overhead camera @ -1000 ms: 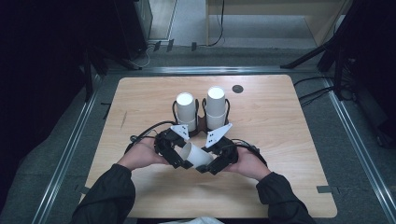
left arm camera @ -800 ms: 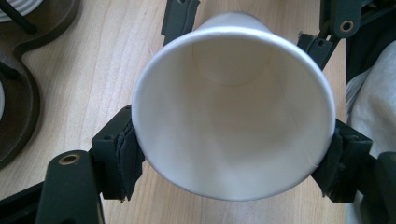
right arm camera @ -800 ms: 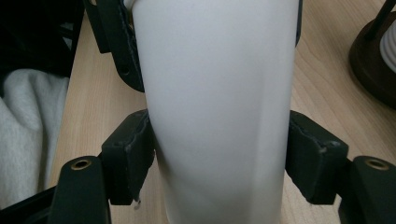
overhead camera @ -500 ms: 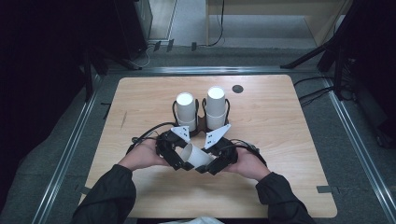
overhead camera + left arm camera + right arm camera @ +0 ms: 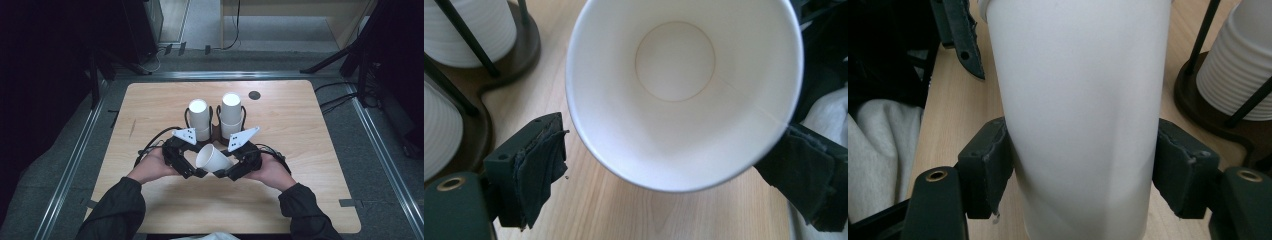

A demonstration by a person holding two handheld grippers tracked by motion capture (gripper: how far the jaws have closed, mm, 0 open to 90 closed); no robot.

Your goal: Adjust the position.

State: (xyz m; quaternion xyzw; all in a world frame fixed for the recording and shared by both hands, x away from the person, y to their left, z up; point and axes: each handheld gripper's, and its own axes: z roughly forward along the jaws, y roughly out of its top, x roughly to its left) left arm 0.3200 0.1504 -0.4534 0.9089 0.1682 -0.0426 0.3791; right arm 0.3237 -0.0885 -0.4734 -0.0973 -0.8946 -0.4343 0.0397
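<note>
A white paper cup [image 5: 212, 159] lies on its side above the table, between the two grippers, its mouth turned to my left gripper [image 5: 196, 172]. In the left gripper view the cup [image 5: 674, 100] shows its empty inside, and my left gripper [image 5: 671, 170] stands around the rim. Its jaws have just been opening, and one pad [image 5: 541, 160] is off the rim. My right gripper [image 5: 226, 174] is shut on the cup's body. Its jaws have just been closing, and in the right gripper view [image 5: 1080, 175] both pads press the cup [image 5: 1078, 115].
Two stacks of white cups [image 5: 198, 117] [image 5: 231, 112] stand in a dark wire holder [image 5: 216, 131] just behind the grippers, also close by in the left gripper view [image 5: 479, 25] and the right gripper view [image 5: 1243, 75]. A dark round spot [image 5: 254, 95] marks the wooden table [image 5: 150, 110].
Both hands have stayed almost in place with the cup between the grippers. The cup's open mouth now shows more plainly beside the left gripper.
</note>
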